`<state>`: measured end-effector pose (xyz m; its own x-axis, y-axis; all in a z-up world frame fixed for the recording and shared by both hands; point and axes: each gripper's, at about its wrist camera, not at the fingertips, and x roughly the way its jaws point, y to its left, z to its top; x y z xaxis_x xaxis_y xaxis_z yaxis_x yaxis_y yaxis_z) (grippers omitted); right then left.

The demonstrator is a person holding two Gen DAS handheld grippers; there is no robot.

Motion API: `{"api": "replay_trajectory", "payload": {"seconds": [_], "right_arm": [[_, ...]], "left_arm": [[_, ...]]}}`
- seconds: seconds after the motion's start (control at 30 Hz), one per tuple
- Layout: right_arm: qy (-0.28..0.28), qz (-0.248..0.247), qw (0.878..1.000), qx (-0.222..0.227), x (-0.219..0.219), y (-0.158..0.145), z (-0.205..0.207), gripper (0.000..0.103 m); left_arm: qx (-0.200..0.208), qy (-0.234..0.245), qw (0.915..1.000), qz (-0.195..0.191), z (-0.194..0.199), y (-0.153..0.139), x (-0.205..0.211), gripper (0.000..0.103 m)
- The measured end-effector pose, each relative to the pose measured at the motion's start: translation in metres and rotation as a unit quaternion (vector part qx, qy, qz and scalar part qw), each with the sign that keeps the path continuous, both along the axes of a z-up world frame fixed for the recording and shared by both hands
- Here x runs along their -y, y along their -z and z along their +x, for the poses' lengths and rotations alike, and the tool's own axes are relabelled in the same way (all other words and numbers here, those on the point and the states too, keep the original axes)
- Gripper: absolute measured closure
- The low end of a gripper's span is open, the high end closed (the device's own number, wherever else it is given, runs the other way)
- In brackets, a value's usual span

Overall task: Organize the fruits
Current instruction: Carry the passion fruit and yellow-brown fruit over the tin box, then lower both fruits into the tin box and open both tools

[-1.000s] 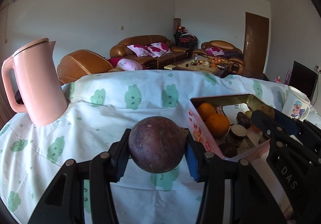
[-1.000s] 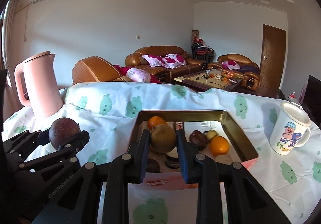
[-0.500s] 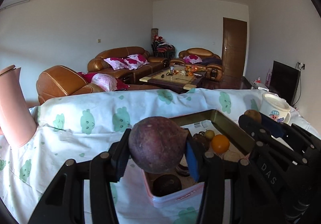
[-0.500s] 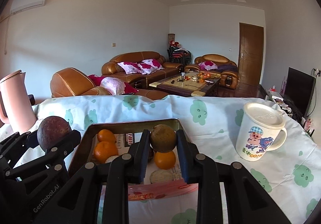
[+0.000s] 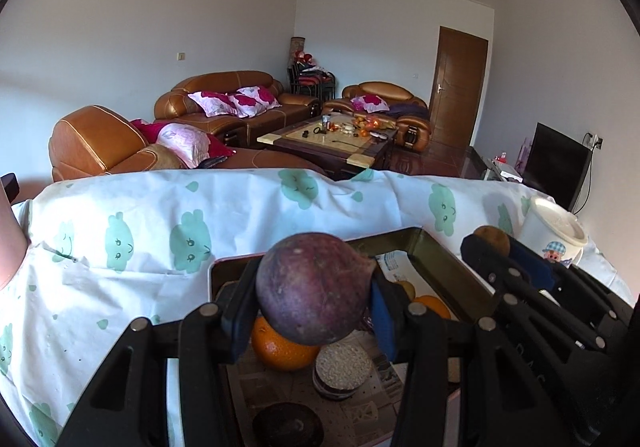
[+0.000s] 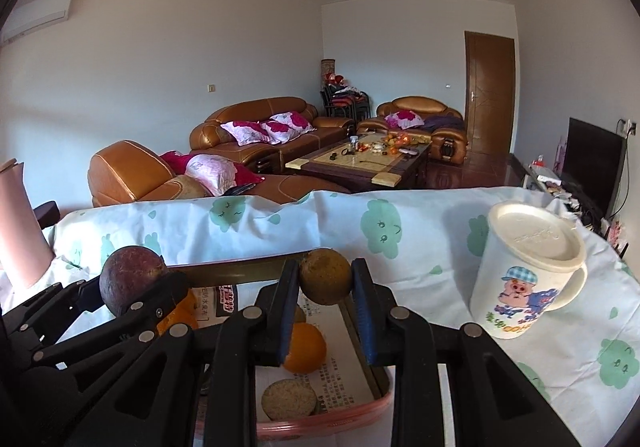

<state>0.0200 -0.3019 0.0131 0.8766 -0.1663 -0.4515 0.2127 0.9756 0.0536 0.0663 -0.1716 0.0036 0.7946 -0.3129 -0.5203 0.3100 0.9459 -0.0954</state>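
We work over a table draped in a white cloth with green prints (image 5: 120, 247), and on it the pink-walled tin box (image 6: 240, 269) sits just below both tools, its dark metal rim running left to right at the far side. Right of the box, apart from it, stands the lidded cartoon mug (image 6: 528, 275); a pink jug (image 6: 16, 231) shows at the far left edge. Our left gripper (image 5: 314, 291) pinches a purple passion fruit (image 5: 314, 287) above the near left part of the box, over an orange (image 5: 280, 347) and a round biscuit (image 5: 344, 363). Our right gripper (image 6: 325, 279) clamps a brownish-green fruit (image 6: 325, 277) above the right half of the box, over a second orange (image 6: 304, 347). We judge the step to be lowering both fruits into the box. To do it well we should drop each one into a bare patch of the paper lining, not onto an orange where it may roll, and release low. The two tools sit close side by side, so we should go one at a time; the right wall of the box and the mug leave little room on that side.
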Motion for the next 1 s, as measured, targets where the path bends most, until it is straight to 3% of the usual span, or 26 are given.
{"api": "replay_trajectory", "payload": {"seconds": [0.27,0.57,0.77,0.8,0.87,0.9,0.93,1.0], "right_arm": [[-0.045,0.043,0.997,-0.044,0.001,0.018,0.027,0.074],[-0.08,0.117,0.988,-0.057,0.017,0.026,0.044,0.074],[-0.116,0.123,0.983,-0.071,0.006,0.027,0.058,0.074],[-0.12,0.12,0.982,-0.083,0.002,0.03,0.061,0.074],[-0.121,0.131,0.98,-0.091,0.002,0.034,0.063,0.072],[-0.121,0.14,0.978,-0.093,0.005,0.034,0.063,0.067],[-0.12,0.151,0.977,-0.092,0.008,0.033,0.061,0.062],[-0.123,0.178,0.974,-0.068,0.015,0.03,0.053,0.05]], "left_arm": [[-0.046,-0.013,0.9987,0.02,0.02,0.019,0.0,0.052],[-0.039,-0.015,0.998,0.047,0.019,0.019,0.004,0.052],[-0.027,-0.027,0.9958,0.083,0.018,0.019,0.015,0.051],[-0.028,-0.035,0.9947,0.093,0.018,0.02,0.017,0.048],[-0.027,-0.045,0.9938,0.098,0.017,0.02,0.017,0.032],[-0.022,-0.049,0.9942,0.093,0.015,0.018,0.015,0.015],[-0.009,-0.056,0.9944,0.089,0.011,0.015,0.013,0.005],[0.012,-0.057,0.995,0.08,0.002,0.01,0.009,0.0]]}}
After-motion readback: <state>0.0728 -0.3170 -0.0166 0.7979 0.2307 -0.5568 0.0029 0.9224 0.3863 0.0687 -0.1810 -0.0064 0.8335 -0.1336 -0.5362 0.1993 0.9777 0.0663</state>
